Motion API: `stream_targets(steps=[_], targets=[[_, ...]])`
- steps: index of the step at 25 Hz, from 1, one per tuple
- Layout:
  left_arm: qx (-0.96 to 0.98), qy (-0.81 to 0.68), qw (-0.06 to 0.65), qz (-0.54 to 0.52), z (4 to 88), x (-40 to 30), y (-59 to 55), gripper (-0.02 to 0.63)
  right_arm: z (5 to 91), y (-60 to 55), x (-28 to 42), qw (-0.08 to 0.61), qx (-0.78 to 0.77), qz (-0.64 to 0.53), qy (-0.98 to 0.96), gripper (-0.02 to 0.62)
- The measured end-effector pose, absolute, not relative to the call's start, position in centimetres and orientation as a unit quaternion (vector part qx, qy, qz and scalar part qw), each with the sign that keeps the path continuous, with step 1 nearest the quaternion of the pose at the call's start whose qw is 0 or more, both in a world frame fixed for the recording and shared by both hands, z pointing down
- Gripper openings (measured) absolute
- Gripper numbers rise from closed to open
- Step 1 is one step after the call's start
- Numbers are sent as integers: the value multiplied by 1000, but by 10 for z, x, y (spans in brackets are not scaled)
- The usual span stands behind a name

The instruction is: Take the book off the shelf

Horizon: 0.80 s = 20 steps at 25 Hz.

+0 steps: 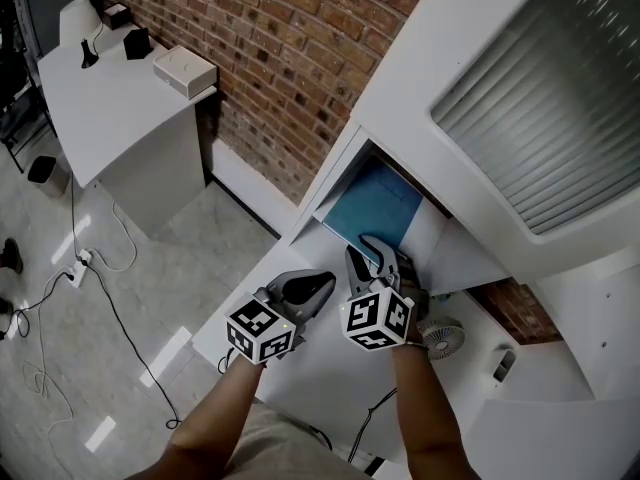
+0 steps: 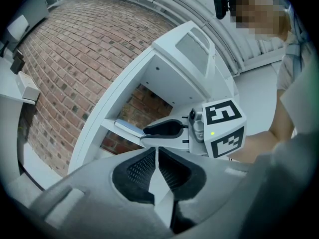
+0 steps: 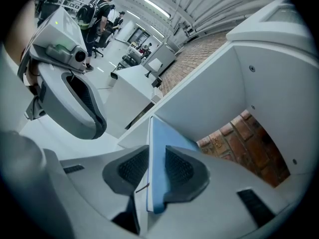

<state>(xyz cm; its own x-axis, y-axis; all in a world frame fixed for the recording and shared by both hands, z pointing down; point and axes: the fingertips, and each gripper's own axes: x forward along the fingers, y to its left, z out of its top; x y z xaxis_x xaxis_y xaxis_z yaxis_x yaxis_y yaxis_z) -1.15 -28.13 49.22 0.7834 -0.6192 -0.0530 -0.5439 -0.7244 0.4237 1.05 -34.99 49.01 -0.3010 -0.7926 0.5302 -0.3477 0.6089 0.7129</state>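
- The thin blue-covered book [image 1: 378,206] rests on the board of an open compartment in the tall white shelf unit [image 1: 420,58], its blue cover facing the head view.
- Its near edge stands between the two dark ribbed pads of the right tongs [image 1: 378,253]. In the right gripper view both pads lie against it, one on the blue cover and one on the side with the white page edges, so these tongs are clamped on the book.
- The book has not yet left the compartment; most of it reaches back inside, between the white walls.
- The left tongs [image 1: 322,282] hang just beside the right ones, on their left, in front of the shelf unit's edge and apart from the book. Their pads are pressed together with nothing between them.
- The person's forearms [image 1: 230,418] come up from the bottom of the head view, one behind each tool.
- Below the hands lies a white table [image 1: 300,378] with a small round white fan [image 1: 441,337] on it, right of the right wrist.
- Above the compartment the shelf unit carries a ribbed frosted panel [image 1: 540,118].
- A red brick wall [image 1: 280,58] runs behind the shelf unit and shows through the back of the compartment.
- Further left a second white table [image 1: 110,118] stands against that wall, bearing a flat white box [image 1: 185,71] and a few small dark items.
- Black cables [image 1: 110,298] trail over the glossy grey floor [image 1: 60,388].
- In the right gripper view, people [image 3: 97,14] stand far off in the room.
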Motion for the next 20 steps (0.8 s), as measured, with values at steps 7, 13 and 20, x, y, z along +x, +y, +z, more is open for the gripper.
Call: stream_targets(steps=[7,13,20], targets=[[924,-313,196,-96,490,-13,-280,26,492,-348,10,475,362,-252,-762,84],[925,-314,194,-95,489,-14,-278,26,493,-348,10,478,364,-257,-757,77],[925,-314,191,-92,488,-15,-273,26,492,-346,11,486,368,-259,-750,67]])
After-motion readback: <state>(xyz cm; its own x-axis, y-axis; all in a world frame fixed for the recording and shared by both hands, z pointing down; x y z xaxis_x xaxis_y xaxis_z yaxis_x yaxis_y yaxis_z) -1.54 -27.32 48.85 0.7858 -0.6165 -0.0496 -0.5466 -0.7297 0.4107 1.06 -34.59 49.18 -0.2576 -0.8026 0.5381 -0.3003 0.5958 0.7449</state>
